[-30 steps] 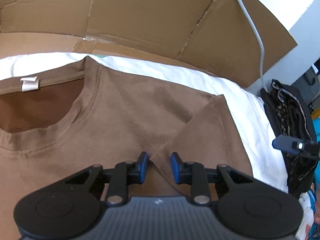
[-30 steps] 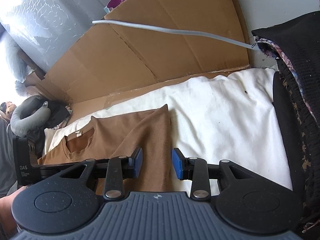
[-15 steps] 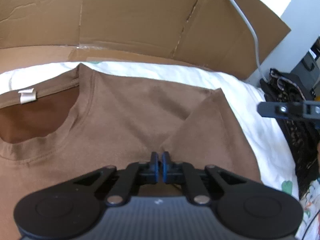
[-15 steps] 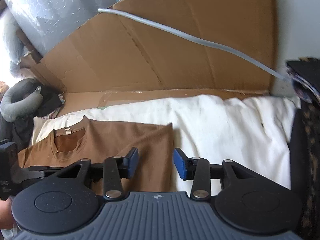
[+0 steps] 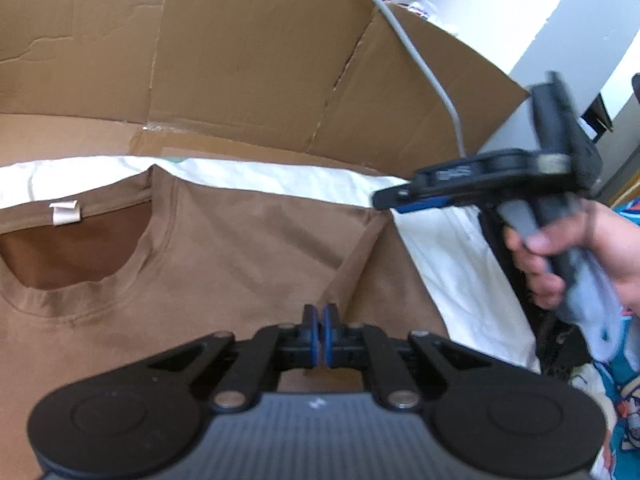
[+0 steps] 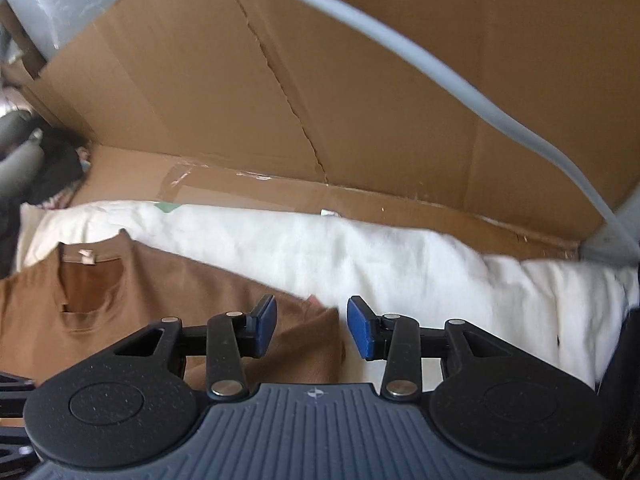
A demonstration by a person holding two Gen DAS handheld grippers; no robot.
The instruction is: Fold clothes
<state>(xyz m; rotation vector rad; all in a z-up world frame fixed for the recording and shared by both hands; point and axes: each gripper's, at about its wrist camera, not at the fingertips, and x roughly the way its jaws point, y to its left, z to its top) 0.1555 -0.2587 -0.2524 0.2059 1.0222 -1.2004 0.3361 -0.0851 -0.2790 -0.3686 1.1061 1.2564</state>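
A brown T-shirt (image 5: 240, 248) lies flat on a white sheet (image 5: 452, 240), collar and white label (image 5: 64, 213) at the left, its right sleeve folded in over the chest. My left gripper (image 5: 320, 320) is shut, its pads pinched at the crease where the folded sleeve meets the body. My right gripper (image 6: 311, 322) is open and empty, hovering above the sleeve's top corner (image 6: 320, 316). It also shows in the left wrist view (image 5: 404, 200), held in a hand at the right. The shirt shows in the right wrist view (image 6: 168, 292).
A cardboard wall (image 5: 240, 52) stands behind the sheet, with a grey cable (image 6: 400, 52) hanging across it. Dark patterned cloth (image 5: 552, 344) lies past the sheet's right edge. A grey bundle and dark items (image 6: 24, 160) sit at the far left.
My left gripper has closed on the shirt's sleeve crease. My right gripper has swung left and forward, from beside the shirt's right edge to above the sleeve corner, staying open.
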